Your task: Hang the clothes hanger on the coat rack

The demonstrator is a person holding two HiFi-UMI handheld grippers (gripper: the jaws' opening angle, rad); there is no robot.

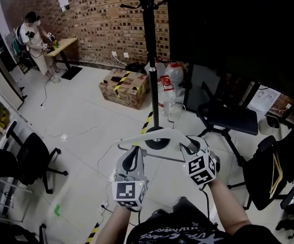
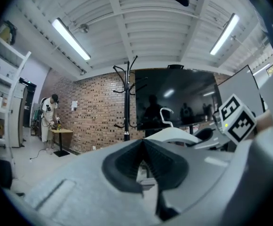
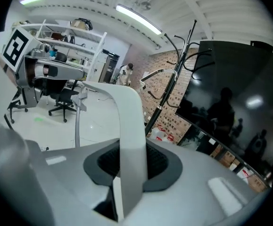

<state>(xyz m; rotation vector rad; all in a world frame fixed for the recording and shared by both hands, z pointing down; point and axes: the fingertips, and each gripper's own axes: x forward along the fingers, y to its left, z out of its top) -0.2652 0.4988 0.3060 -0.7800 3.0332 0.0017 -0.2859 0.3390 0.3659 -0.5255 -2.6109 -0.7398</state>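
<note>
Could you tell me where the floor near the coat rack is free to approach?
Bare floor lies left of the rack, between the box and the left chair. Right of the rack it is crowded: bottles and the right chair.

Grey left gripper, right gripper — marker cubes; black printed T-shirt

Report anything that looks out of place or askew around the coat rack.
Nothing looks damaged or spilled. The only oddity is clutter: a taped cardboard box and a cluster of plastic bottles sit on the floor either side of the coat rack pole, crowding the approach.
</note>
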